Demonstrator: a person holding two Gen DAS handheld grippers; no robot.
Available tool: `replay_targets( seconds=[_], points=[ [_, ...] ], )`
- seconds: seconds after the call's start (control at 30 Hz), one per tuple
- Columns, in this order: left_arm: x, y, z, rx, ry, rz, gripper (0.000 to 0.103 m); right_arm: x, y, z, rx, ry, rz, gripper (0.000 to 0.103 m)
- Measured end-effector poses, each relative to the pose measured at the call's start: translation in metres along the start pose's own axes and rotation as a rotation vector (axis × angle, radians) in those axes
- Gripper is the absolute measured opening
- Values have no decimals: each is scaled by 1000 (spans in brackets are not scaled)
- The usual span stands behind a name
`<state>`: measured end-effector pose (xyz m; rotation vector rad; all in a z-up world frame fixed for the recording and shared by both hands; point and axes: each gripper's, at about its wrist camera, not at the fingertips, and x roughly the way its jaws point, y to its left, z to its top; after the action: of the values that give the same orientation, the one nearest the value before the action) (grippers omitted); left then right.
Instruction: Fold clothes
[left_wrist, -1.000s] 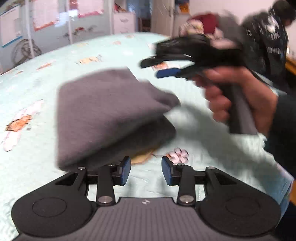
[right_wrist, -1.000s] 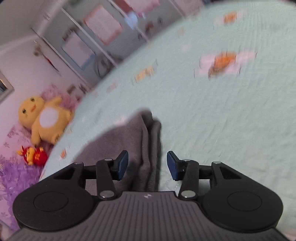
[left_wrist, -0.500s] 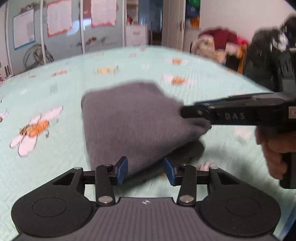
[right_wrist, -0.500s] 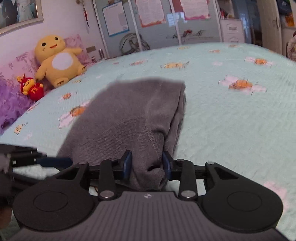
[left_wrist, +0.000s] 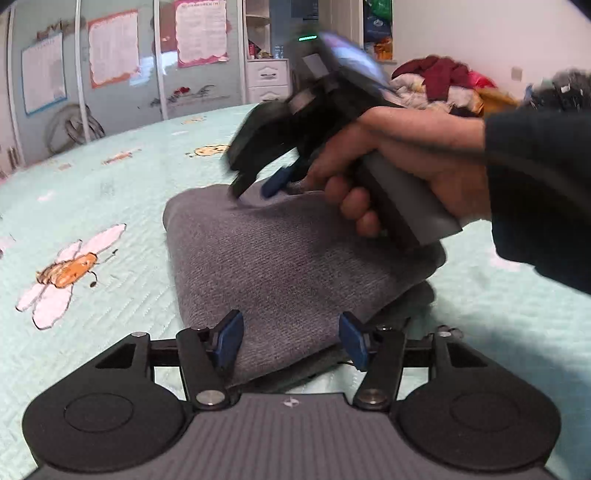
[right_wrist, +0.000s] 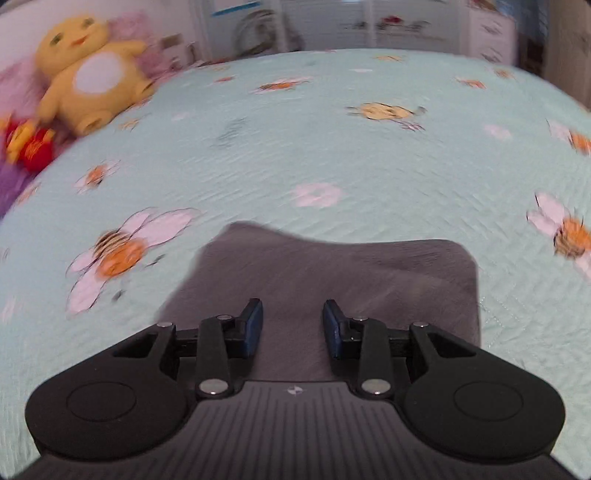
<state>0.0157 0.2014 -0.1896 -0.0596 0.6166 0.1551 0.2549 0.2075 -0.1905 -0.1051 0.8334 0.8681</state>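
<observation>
A folded grey garment (left_wrist: 288, 258) lies on the light green flowered bedspread (left_wrist: 110, 177). My left gripper (left_wrist: 291, 339) is at its near edge; its jaws are opening, and the thick fold sits between the blue pads without being pinched. A hand (left_wrist: 406, 158) in a dark sleeve holds my right gripper (left_wrist: 255, 188) tilted down over the garment's far edge. In the right wrist view the right gripper (right_wrist: 291, 328) hovers over the flat grey garment (right_wrist: 332, 273), its pads apart with nothing pinched between them.
A yellow plush toy (right_wrist: 88, 74) and a small red one (right_wrist: 29, 147) sit at the head of the bed. Beyond the bed stand a white drawer unit (left_wrist: 267, 79) and a pile of clothes (left_wrist: 439, 85). Bedspread surrounds the garment on all sides.
My right gripper let go of the garment's side fold and swung over the top of the garment toward its far edge. My left gripper's jaws spread wider and came closer around the near fold.
</observation>
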Motion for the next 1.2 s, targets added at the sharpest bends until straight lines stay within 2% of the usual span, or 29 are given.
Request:
replay_targets(
  seconds=[0.07,0.13,0.2,0.3,0.33,0.4,0.47,0.53,0.57,0.63,0.67,0.77,0.97,1.03,1.13,1.2],
  points=[
    [-10,13,6,-64,-26,-25,60,-15,-17,3,91,-50,-2,30],
    [-13,26,12,-109,-59,-7,61,-46,-17,-2,89,-112,-22,31],
    [-8,35,11,-138,-41,17,61,-72,-11,-23,40,-131,17,33],
    [5,40,-2,-179,63,18,59,-84,-14,-66,-37,-118,-46,36],
    [0,40,-6,-186,59,20,58,-88,-16,-81,-62,-115,-72,38],
    [-17,36,-7,-180,28,37,59,-108,-20,-96,-17,-157,-104,45],
    [-26,35,-3,-174,8,40,60,-130,-18,-109,11,-206,-120,45],
    [-23,36,2,-181,20,40,60,-147,-2,-126,-51,-245,-111,45],
    [-20,37,3,-189,38,42,60,-150,8,-135,-99,-241,-119,44],
    [-23,37,1,-206,61,36,59,-144,19,-154,-187,-191,-196,43],
    [-27,35,0,-206,61,29,59,-146,16,-160,-180,-181,-216,43],
    [-34,33,-3,-203,54,30,60,-161,-1,-171,-78,-197,-231,43],
    [-31,31,5,-212,42,43,60,-190,22,-160,-121,-317,-142,44],
    [-28,28,7,-189,48,45,61,-176,26,-153,-125,-294,-120,44],
    [-27,27,0,-162,70,65,60,-141,14,-156,-121,-177,-183,44],
    [-32,29,1,-163,38,73,60,-146,7,-161,-88,-177,-185,44]
  ],
)
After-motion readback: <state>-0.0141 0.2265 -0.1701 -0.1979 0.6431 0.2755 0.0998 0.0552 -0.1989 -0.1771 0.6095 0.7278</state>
